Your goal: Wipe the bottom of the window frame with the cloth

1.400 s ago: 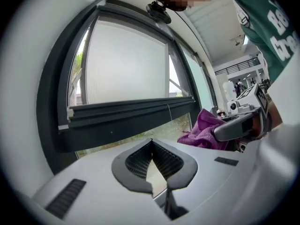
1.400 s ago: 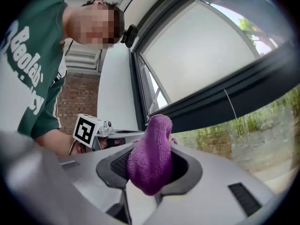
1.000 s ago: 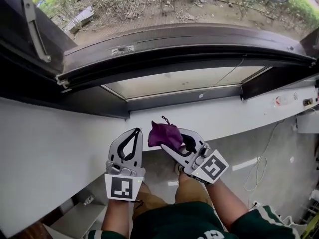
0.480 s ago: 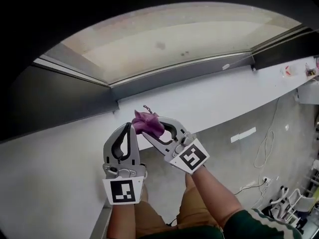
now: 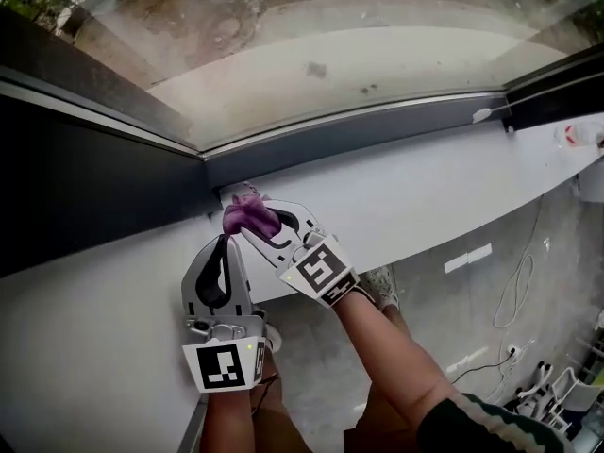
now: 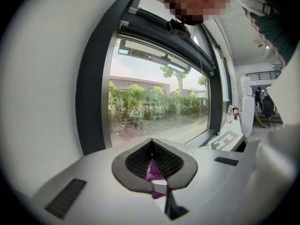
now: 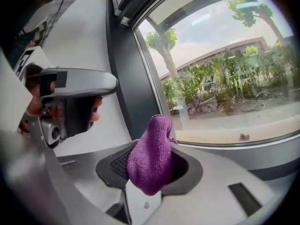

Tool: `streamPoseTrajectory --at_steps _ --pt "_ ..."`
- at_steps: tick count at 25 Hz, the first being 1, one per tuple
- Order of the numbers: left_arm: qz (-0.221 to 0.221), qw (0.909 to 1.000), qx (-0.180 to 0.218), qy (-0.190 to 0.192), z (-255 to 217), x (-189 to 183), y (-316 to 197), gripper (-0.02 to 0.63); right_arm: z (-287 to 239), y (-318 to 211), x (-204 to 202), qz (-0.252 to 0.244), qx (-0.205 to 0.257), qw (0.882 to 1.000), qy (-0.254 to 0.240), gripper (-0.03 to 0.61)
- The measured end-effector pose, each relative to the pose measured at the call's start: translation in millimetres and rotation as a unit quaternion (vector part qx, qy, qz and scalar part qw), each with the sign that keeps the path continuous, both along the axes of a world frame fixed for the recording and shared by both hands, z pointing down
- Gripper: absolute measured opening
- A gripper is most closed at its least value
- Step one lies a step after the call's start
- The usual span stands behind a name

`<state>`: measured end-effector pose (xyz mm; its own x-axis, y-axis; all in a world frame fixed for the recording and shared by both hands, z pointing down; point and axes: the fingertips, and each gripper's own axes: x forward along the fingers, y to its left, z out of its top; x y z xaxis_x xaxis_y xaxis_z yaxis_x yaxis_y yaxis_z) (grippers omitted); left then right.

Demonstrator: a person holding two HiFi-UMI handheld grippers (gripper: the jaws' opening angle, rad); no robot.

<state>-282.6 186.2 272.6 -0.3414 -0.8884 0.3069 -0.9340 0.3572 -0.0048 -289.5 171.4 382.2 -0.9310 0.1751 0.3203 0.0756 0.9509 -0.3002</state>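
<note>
The purple cloth point(image 5: 247, 217) is bunched in my right gripper point(image 5: 257, 223), which is shut on it. The cloth sits at the left corner of the dark bottom window frame point(image 5: 377, 130), where that rail meets the dark side panel point(image 5: 85, 187); I cannot tell whether it touches. In the right gripper view the cloth point(image 7: 150, 156) bulges up out of the jaws, with the glass beyond. My left gripper point(image 5: 226, 243) is shut, just below and left of the cloth, over the white wall. In the left gripper view a sliver of the purple cloth point(image 6: 153, 172) shows at the jaws.
A white sill point(image 5: 425, 196) runs under the frame to the right, with small items point(image 5: 580, 135) at its far end. Below lies a grey floor with a white cable point(image 5: 514, 300). The person's shoe point(image 5: 382, 286) is under the right forearm.
My right gripper has carried the cloth up and left to the frame's left corner. The left gripper stayed low and shut. The head view tilted, so the glass fills more of the top.
</note>
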Motion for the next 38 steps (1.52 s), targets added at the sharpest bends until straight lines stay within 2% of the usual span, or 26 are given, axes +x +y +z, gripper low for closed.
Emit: streamPoseTrajectory --at_steps 3,8,13,21,27,34,38 --pt "0.0 0.9996 -0.02 -0.018 30 -2 4 0.008 21 -4 -13 0.004 0.017 1.0 0.005 0.144" --pt "-0.019 0.9992 -0.034 -0.013 65 -4 3 0.008 46 -7 -22 -0.008 0.024 1.0 0.012 0.144" --pt "-0.048 0.9979 -0.042 -0.003 74 -16 7 0.008 62 8 -31 -0.054 0.058 0.996 0.031 0.144" --pt "-0.059 0.9972 -0.046 0.005 83 -15 11 0.008 72 -6 -20 -0.049 0.092 0.993 0.061 0.146" --pt "-0.036 0.9985 -0.039 0.013 83 -9 14 0.008 91 8 -32 -0.059 0.074 0.992 0.079 0.146" --pt "-0.045 0.9966 -0.058 0.037 94 -10 16 0.008 96 12 -49 -0.068 0.089 0.99 0.087 0.144" --pt "-0.049 0.9961 -0.063 0.038 96 -14 15 0.008 99 10 -50 -0.073 0.092 0.989 0.09 0.144"
